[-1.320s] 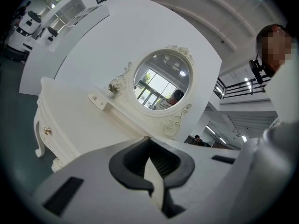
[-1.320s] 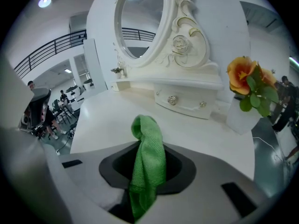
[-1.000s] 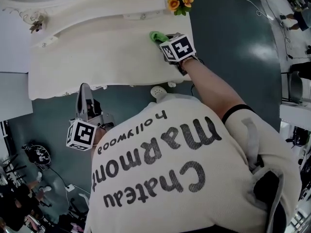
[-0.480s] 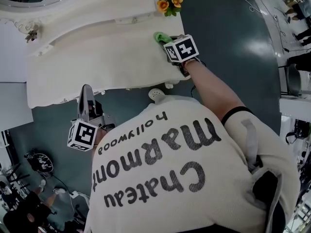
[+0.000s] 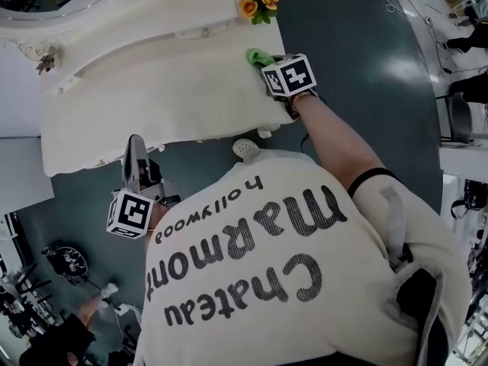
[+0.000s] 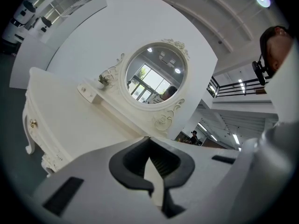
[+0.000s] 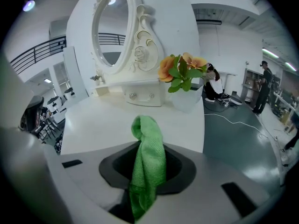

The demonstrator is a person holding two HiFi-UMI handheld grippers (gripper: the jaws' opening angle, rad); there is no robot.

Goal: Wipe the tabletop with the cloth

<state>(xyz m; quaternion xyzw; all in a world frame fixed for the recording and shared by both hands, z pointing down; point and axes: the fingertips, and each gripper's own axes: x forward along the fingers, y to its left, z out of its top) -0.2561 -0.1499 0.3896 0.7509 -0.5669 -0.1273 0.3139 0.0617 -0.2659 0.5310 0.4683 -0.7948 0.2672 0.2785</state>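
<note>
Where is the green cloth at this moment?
In the head view, the green cloth is over the tabletop's right end, pinched in the right gripper, just below the orange flowers.

"Chateau Marmont Hollywood" on shirt (image 5: 290,280)

1. I'm in a big open hall fitted out for work, not a home: dark teal floor (image 5: 358,67) with a loose white cable (image 7: 233,122) across it.
2. A gallery with a black railing (image 6: 236,85) runs above, under strip lights.
3. A person (image 7: 265,85) stands by benches; dark equipment (image 5: 67,259) sits on the floor.
4. The one homely piece is an ornate white desk (image 5: 152,90) with an oval mirror (image 6: 154,80) and flowers (image 7: 181,71).
</note>
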